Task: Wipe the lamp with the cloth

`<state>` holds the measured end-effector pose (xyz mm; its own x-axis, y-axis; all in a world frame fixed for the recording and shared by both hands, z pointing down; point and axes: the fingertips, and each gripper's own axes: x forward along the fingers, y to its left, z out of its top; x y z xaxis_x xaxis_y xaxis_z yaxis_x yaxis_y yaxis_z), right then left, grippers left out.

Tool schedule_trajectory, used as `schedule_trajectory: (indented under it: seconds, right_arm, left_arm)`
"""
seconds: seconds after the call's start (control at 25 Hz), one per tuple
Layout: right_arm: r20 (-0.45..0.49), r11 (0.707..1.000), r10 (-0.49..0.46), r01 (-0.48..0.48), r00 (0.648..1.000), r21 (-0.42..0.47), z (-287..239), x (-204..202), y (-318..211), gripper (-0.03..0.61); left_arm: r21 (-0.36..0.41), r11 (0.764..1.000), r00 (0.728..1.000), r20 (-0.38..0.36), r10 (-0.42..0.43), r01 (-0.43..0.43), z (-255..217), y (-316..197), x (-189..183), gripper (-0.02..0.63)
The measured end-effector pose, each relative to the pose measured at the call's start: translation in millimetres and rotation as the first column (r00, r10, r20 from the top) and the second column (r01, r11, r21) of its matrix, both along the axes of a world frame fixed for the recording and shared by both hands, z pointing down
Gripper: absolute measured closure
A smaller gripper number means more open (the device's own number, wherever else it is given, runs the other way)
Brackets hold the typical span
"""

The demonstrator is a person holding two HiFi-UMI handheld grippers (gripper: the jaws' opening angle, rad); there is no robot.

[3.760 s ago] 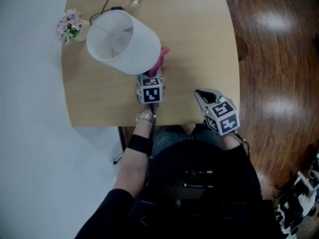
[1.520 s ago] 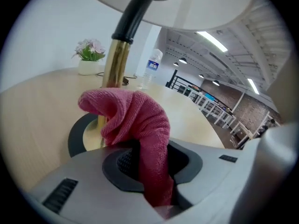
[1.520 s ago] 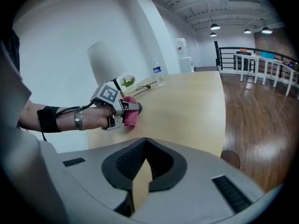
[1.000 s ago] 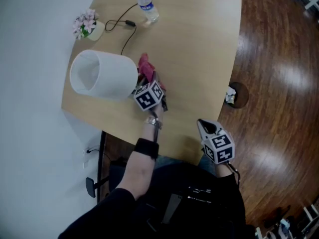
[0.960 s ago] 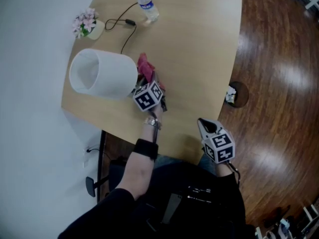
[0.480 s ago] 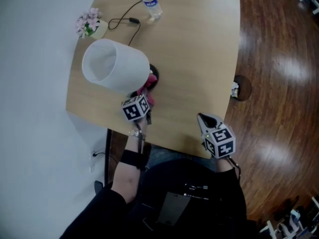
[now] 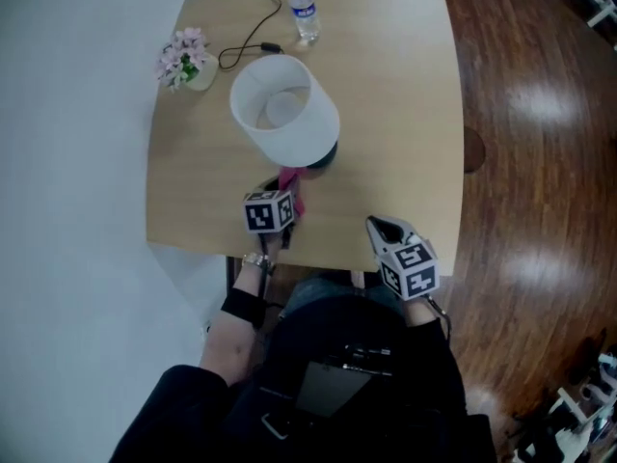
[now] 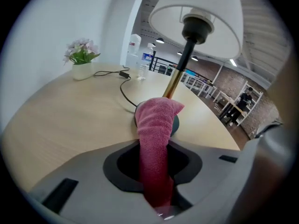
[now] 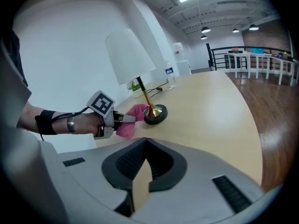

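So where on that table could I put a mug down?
The whole right side of the table, from the lamp across to the edge, is bare. So is the near left corner, beside the left gripper. The far left is crowded: flowers, cord, bottle.

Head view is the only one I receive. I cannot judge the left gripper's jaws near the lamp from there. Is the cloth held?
Observer: Yes. The left gripper is shut on the pink cloth, which sticks out ahead of the jaws.
Operator: Does the cloth reach the lamp?
Observer: In the left gripper view its tip overlaps the dark lamp base, below the brass stem. I cannot confirm real contact.
Operator: And the right gripper?
Observer: The right gripper has its jaws together, with nothing between them.
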<state>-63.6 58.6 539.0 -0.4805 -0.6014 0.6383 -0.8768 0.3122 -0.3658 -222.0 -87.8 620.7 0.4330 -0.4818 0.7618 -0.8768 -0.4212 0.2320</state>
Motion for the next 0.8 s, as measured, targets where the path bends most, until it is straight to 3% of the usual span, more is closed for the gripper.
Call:
schedule_trajectory:
  seconds: [0.12, 0.28, 0.52, 0.64, 0.8]
  right_arm:
    - [-0.016, 0.999, -0.002, 0.002, 1.0, 0.036, -6.6, -15.7, 2.1, 0.568]
    - [0.04, 0.997, 0.039, -0.041, 0.998, 0.071, -8.8, -25.5, 1.5, 0.568]
    - [0.034, 0.997, 0.06, -0.061, 0.998, 0.044, 2.2, -62.1, 0.2, 0.568]
    - [0.008, 0.995, 0.101, -0.101, 0.995, 0.024, -1.0, -83.1, -3.6, 0.568]
    - [-0.055, 0.985, 0.173, -0.172, 0.983, 0.01, 1.9, -113.0, -29.2, 0.568]
  left_arm:
    - [0.008, 0.999, 0.999, 0.001, 0.052, -0.052, -4.6, 9.4, -13.0, 0.505]
    - [0.017, 0.994, 0.993, 0.047, 0.108, -0.109, -13.3, 19.1, -30.0, 0.505]
    - [0.017, 0.979, 0.977, 0.075, 0.202, -0.204, -14.0, -2.9, -58.3, 0.505]
    - [0.017, 0.952, 0.95, 0.061, 0.305, -0.306, -11.0, -23.1, -59.3, 0.505]
    - [0.015, 0.896, 0.896, 0.035, 0.444, -0.444, -6.1, -52.7, -53.6, 0.505]
